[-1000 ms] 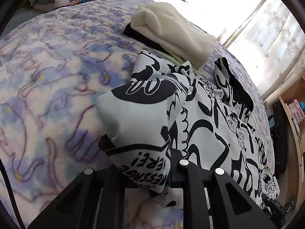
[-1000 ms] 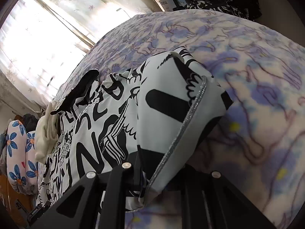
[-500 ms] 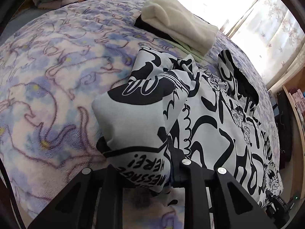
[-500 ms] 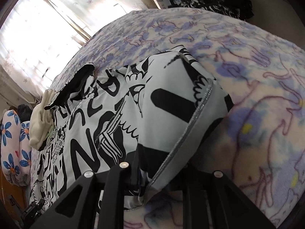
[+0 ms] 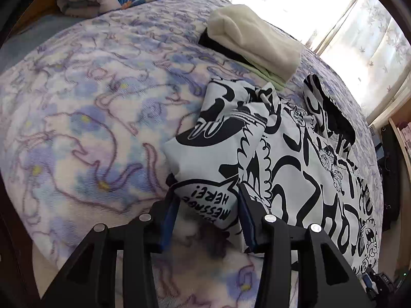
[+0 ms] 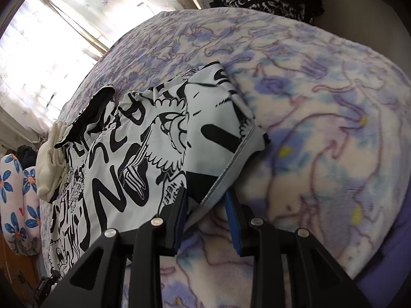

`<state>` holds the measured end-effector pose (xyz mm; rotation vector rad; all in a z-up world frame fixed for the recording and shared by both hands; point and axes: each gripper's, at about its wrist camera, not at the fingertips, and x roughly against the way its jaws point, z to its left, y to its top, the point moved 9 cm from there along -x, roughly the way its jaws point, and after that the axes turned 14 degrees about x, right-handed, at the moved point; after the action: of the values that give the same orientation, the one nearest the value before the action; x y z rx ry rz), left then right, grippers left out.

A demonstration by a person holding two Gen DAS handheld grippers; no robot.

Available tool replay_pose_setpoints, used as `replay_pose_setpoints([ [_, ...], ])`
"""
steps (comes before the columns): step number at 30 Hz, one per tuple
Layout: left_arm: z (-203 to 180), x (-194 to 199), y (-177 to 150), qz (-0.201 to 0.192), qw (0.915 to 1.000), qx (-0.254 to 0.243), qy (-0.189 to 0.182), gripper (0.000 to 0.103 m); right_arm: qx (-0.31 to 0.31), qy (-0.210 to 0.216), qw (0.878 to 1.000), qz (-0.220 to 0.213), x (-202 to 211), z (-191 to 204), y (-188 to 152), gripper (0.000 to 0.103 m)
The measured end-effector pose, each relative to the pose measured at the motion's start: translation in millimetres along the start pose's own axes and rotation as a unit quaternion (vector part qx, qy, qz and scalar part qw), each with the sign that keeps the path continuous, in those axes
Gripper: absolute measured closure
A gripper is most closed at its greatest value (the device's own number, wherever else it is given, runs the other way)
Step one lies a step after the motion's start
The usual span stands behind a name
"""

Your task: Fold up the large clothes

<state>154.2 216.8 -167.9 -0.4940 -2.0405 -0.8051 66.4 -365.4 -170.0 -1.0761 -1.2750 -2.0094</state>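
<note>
Hoodie (image 5: 295, 159), printed black on white, lies spread on the bed (image 5: 84, 118) with its near corners folded up, and both tools have just been opening: the left tool (image 5: 208, 205) and right tool (image 6: 206, 205) each stand released with a fabric corner loose between the pads. Pulling back carelessly could snag a corner and undo the fold. Bare blanket lies open on both outer sides, while a cream stack (image 5: 253, 38) crowds the far edge.
</note>
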Motion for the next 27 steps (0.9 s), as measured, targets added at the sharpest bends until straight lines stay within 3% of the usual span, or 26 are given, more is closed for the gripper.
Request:
replay_pose_setpoints([
  [2,-1.5,11.0,2.6,-0.017,0.9998,-0.005,0.005,0.059,0.009,-0.038,0.999,-0.017,13.7,-6.7,5.0,0.074],
  [4,-2.8,30.2,10.6,-0.063,0.9978,-0.016,0.016,0.06,0.017,-0.07,0.996,-0.046,33.3,-13.2,13.2,0.073],
  [7,-14.8,59.9,24.5,-0.128,0.9908,-0.043,0.012,0.06,0.033,-0.077,0.993,-0.084,52.9,-12.5,26.2,0.073],
  [9,-31.9,68.9,28.3,-0.143,0.9872,-0.07,-0.006,0.06,0.053,-0.077,0.991,-0.097,55.6,-5.2,33.8,0.073],
  [16,-100.4,32.8,28.2,-0.086,0.9836,-0.15,-0.051,0.06,0.104,-0.045,0.988,-0.107,29.8,44.3,60.2,0.074],
  [20,-129.0,-10.0,31.8,-0.067,0.979,-0.189,-0.038,0.06,0.133,-0.023,0.986,-0.102,8.8,79.4,80.1,0.074],
  [24,-141.1,-58.8,41.2,-0.014,0.9825,-0.184,-0.023,0.06,0.152,0.001,0.985,-0.085,-18.9,108.0,102.1,0.074],
  [27,-154.3,-77.2,52.8,-0.001,0.9827,-0.184,-0.024,0.06,0.163,0.021,0.984,-0.076,-36.4,128.9,121.6,0.074],
])
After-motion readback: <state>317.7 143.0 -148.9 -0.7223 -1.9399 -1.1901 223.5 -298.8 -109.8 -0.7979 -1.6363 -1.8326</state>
